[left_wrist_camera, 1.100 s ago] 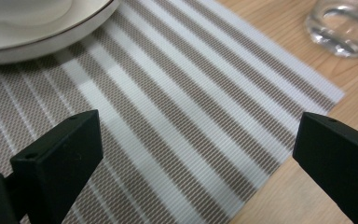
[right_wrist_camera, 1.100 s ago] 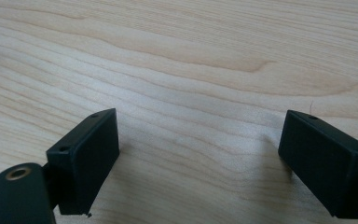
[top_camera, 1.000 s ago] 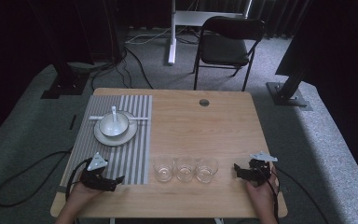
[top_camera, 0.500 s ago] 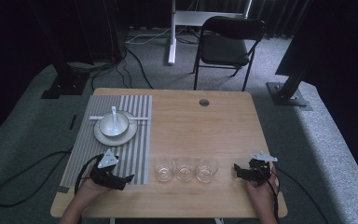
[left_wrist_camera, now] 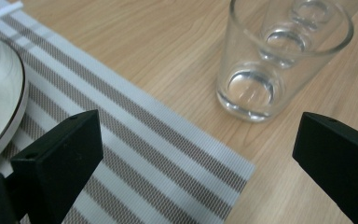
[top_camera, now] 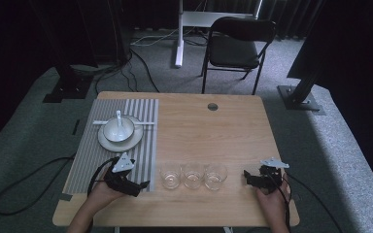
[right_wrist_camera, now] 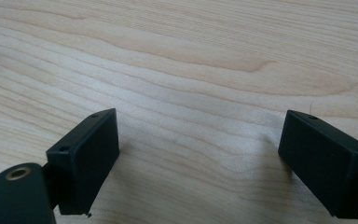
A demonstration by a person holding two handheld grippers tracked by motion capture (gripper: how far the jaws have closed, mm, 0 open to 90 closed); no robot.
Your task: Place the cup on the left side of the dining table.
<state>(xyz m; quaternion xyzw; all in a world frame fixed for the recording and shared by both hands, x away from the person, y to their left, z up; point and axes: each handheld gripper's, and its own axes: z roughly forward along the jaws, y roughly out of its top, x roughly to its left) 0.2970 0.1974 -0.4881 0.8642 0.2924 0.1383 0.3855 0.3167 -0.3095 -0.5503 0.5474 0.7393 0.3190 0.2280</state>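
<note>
We note three glasses in a row at lower centre of the high view. The left hand-held gripper (top_camera: 143, 185) sits at the lower left, over the corner of the striped mat (top_camera: 85, 165), jaws spread wide and empty, pointing right toward the nearest glass (top_camera: 170, 178), just beside it. In its own view that glass (left_wrist_camera: 279, 56) stands upper right, upright, ahead between the jaws. The right hand-held gripper (top_camera: 246, 175), jaws likewise apart, rests on the table (top_camera: 233, 136) lower right, near the rightmost glass (top_camera: 215, 175). We judge the left one better lined up.

Both claws are black and blocky: the left claw (top_camera: 143, 184) and right claw (top_camera: 246, 174) each carry a grey three-cornered plate and trail a black cable.
</note>
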